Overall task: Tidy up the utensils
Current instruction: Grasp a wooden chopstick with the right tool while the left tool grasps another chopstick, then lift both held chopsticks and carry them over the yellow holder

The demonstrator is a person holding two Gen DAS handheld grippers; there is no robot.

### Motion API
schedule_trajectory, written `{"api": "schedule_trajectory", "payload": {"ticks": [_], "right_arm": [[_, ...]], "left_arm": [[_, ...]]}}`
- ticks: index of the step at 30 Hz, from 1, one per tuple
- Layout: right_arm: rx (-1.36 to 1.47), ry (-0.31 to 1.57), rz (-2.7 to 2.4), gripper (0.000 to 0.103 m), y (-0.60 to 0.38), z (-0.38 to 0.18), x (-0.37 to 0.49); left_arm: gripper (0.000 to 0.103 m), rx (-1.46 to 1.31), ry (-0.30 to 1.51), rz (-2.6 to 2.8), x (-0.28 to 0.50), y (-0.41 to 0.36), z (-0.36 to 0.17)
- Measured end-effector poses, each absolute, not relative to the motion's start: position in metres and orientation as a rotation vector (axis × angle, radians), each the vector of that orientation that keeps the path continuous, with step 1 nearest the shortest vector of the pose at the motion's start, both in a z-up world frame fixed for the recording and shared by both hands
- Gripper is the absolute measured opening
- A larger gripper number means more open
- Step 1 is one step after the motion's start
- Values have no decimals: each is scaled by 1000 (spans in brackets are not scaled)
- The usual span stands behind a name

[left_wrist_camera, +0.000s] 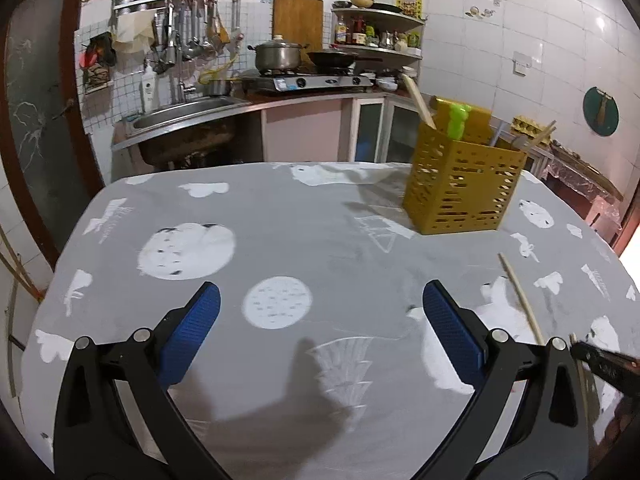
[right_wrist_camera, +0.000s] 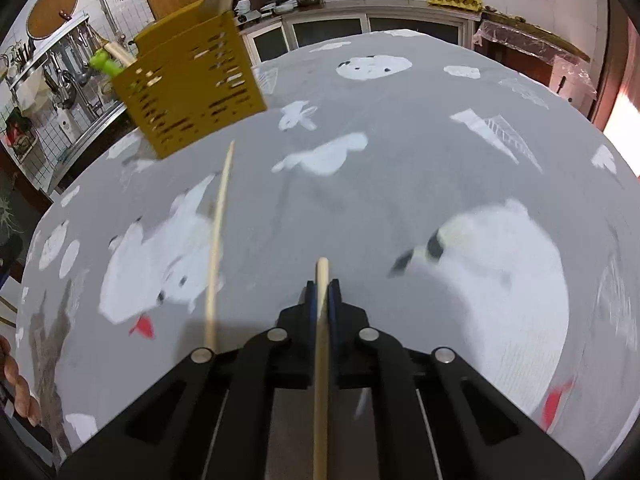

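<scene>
Right gripper point(right_wrist_camera: 322, 292) tilted steeply down, pinching a chopstick point(right_wrist_camera: 321, 360); left gripper point(left_wrist_camera: 320, 340) spread wide over tablecloth point(left_wrist_camera: 280, 220).

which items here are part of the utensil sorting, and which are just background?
Job:
- chopstick clamped in the right gripper
- second chopstick lying on the tablecloth
- yellow holder with utensils already in it
- left gripper, open and empty

Background:
- pot and pan on the stove
- sink
- cutting board
- hanging ladles
</scene>
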State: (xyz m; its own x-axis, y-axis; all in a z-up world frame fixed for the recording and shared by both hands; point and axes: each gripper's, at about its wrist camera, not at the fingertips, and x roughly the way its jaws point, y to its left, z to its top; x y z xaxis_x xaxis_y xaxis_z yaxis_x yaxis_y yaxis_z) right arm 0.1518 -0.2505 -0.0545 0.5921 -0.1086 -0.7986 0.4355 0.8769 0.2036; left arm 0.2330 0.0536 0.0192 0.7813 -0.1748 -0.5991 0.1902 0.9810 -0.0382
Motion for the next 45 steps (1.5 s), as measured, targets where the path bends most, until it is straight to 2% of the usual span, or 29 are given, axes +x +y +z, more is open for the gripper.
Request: {"api": "schedule_trajectory", "payload": {"ticks": [17,20,23,25,27,32,34,41,43,45], "right_arm": [[246,871,-227,6,-359,-51,249],[256,876,-200,6,-369,-53,257],[276,871,-180,7,-376,-59,260],[258,862,-167,7,-376,-59,259],[245,856,-162,7,-375,-59,259],[226,849,-163,8,-372,-59,261],[207,852,-168,8,-370,-59,263],[188,861,-169,8,-369,-58,264],[194,867,-165,8,-371,-58,266],[202,872,-164,8,-372,-58,269]], "left_arm": [[98,-23,862,-298,279,-107,-14],[94,-3,894,-318,287,-134,-19],[85,52,926,-315,294,-157,-29],[72,72,963,-315,301,-167,-38],[63,75,1015,-305,309,-174,-50],[60,132,983,-285,308,-189,-54],[49,168,975,-285,307,-196,-55],[19,160,1003,-315,317,-197,-51],[6,142,1015,-320,321,-193,-51],[6,119,1024,-329,322,-189,-51]]}}
